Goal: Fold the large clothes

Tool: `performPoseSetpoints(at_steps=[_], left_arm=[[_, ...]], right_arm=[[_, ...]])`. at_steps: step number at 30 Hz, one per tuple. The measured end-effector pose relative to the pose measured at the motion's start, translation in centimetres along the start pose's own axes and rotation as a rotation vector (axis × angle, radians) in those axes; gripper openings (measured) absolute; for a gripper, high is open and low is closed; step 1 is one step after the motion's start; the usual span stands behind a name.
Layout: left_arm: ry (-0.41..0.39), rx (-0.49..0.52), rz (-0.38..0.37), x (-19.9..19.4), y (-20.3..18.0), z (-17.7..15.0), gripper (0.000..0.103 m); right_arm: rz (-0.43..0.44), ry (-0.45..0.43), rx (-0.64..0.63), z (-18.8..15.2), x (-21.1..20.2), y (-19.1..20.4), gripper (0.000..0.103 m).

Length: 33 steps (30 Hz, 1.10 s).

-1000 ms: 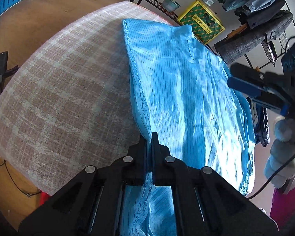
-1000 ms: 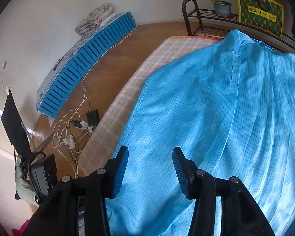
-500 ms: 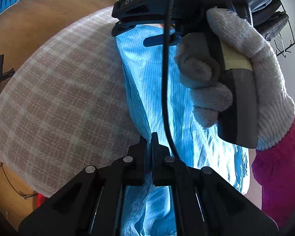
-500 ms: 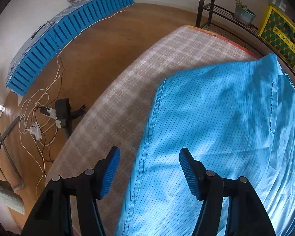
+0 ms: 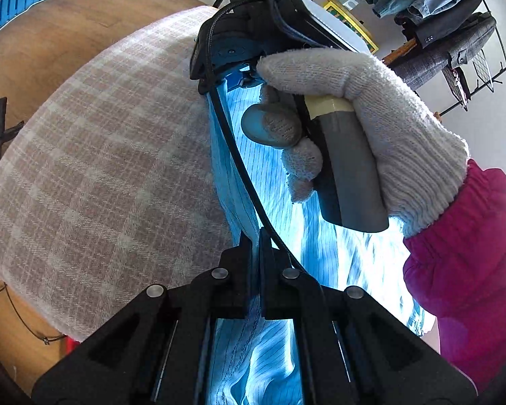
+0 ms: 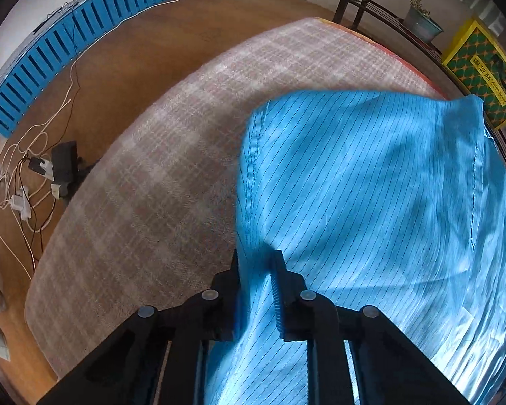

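Observation:
A large blue pinstriped garment lies on the plaid-covered table. My left gripper is shut on the garment's left hem near its near end. My right gripper has closed around the same hem farther along, with a fold of blue cloth pinched between its fingers. In the left wrist view the right gripper's body and the gloved hand holding it fill the middle and hide much of the garment.
The plaid table is bare left of the garment. Wooden floor with cables and a power strip lies to the left. A metal rack with a plant pot, a yellow box and a clothes rack stand behind.
The right gripper swung across from the garment's right side to its left hem and closed on the cloth. The left gripper stayed shut on the hem.

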<state>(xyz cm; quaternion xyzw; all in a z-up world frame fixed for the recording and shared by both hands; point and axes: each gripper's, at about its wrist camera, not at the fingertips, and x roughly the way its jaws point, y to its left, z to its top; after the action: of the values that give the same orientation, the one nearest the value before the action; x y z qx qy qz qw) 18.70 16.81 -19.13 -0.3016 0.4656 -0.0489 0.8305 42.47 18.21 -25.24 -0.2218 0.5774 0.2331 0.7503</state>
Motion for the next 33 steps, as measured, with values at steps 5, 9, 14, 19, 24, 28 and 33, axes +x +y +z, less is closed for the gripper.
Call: performPoseSetpoints(at_steps=[5, 9, 14, 19, 24, 28, 33], left_arm=[[-0.024, 0.06, 0.003, -0.1, -2.3, -0.1, 0.0], [-0.038, 0.111, 0.002, -0.3, -4.4, -0.2, 0.0], [-0.044, 0.191, -0.001, -0.4, -7.9, -1.0, 0.0], [-0.025, 0.29, 0.002, 0.3, -11.7, -2.2, 0.0], [0.015, 0.385, 0.002, 2.1, -15.7, -3.9, 0.0], [0.064, 0.46, 0.021, 4.1, -18.0, -5.9, 0.0], [0.174, 0.464, -0.015, 5.6, -18.3, -7.5, 0.003]], right_arm=[[0.091, -0.065, 0.109, -0.5, -2.2, -2.9, 0.0], [0.183, -0.132, 0.187, -1.5, -4.5, -6.0, 0.0], [0.317, -0.209, 0.321, -3.4, -6.9, -10.9, 0.0], [0.433, -0.29, 0.469, -7.1, -8.3, -17.0, 0.0], [0.529, -0.338, 0.657, -12.6, -7.0, -23.4, 0.0], [0.584, -0.299, 0.817, -17.2, -3.4, -27.2, 0.0], [0.547, -0.272, 0.823, -18.1, -1.8, -28.5, 0.0]])
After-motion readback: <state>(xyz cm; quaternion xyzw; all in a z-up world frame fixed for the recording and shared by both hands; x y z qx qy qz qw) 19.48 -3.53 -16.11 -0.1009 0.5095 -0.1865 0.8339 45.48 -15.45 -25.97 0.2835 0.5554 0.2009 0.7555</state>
